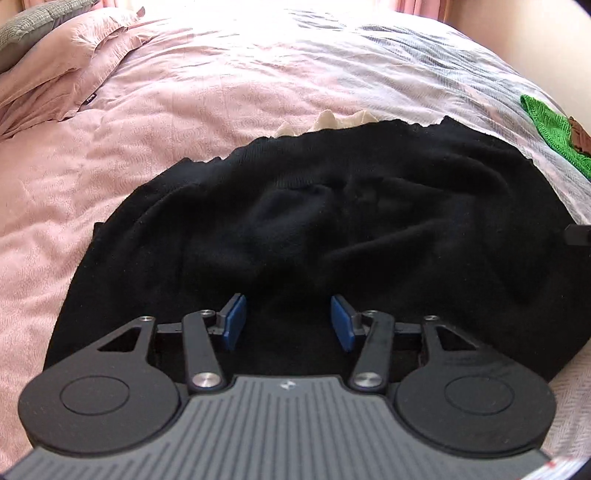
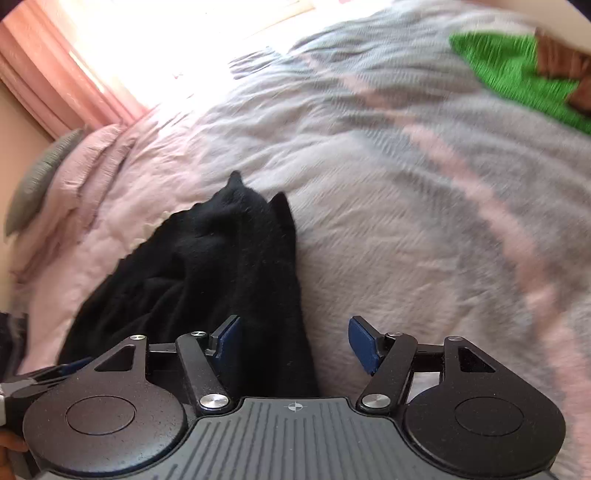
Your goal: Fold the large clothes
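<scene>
Near the bed's front edge lies 1 black knit sweater [image 1: 314,229], rumpled, spread over a pink quilted bedspread [image 1: 147,122]. 2 grippers: left gripper [image 1: 288,321] w/ jaws spread, above the sweater's near hem, nothing pinched; right gripper [image 2: 295,343] w/ jaws spread, straddling the sweater's right edge. 1 green knit garment [image 2: 517,70] at the far right corner, cut off, w/ a brown item [image 2: 561,62] on it, blurred. 1 pink pillow [image 1: 66,62] and 1 grey cushion [image 1: 33,26] at the far left corner. Pink curtain [image 2: 55,85] beyond. Cream fabric [image 1: 332,120] peeks behind the sweater, mostly hidden.

daylight glare blows out top | fisheye bends edges | right wrist view motion-blurred | left sharp
</scene>
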`<state>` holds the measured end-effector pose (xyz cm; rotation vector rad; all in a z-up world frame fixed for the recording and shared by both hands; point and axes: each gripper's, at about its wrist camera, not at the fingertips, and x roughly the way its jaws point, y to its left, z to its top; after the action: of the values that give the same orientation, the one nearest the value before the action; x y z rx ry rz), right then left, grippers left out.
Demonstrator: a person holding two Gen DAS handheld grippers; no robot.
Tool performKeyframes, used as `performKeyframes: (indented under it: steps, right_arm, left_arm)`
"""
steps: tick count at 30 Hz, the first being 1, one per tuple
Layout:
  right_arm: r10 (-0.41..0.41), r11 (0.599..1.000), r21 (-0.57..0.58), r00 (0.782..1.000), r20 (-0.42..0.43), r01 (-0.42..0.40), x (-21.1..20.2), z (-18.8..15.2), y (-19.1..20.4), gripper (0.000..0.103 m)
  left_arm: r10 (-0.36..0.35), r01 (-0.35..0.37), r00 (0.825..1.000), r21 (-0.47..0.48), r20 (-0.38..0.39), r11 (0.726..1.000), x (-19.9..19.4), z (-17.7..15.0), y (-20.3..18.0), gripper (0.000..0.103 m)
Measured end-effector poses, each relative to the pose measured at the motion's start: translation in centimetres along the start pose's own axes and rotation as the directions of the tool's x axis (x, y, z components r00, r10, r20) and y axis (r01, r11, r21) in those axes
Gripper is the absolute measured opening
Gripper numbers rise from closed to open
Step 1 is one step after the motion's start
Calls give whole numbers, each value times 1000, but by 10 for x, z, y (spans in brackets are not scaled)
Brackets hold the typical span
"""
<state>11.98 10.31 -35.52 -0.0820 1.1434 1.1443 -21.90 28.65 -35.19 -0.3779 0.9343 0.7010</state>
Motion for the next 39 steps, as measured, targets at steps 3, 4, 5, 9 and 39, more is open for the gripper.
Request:
performKeyframes:
  steps: [3, 4, 5, 9, 39]
  right_arm:
    - [97, 995, 19, 995, -29, -96, 6, 3, -7, 61]
    - [120, 993, 24, 992, -50, -119, 10, 4, -9, 61]
    - [146, 989, 29, 986, -77, -144, 15, 4, -11, 61]
    - [229, 973, 57, 968, -100, -224, 32, 4, -24, 61]
    - [-563, 747, -406, 826, 35, 526, 28, 12, 274, 16]
  left_arm:
    - [-21, 21, 1000, -10, 4, 1000, -16, 5, 3, 41]
    - [-41, 41, 999, -24, 25, 999, -23, 6, 6, 42]
    - [-60, 62, 997, -38, 38, 997, -27, 6, 9, 42]
    - [-37, 36, 999, -39, -35, 999, -4, -4, 12, 46]
    - [-137, 127, 990, -201, -34, 971, -44, 4, 183, 31]
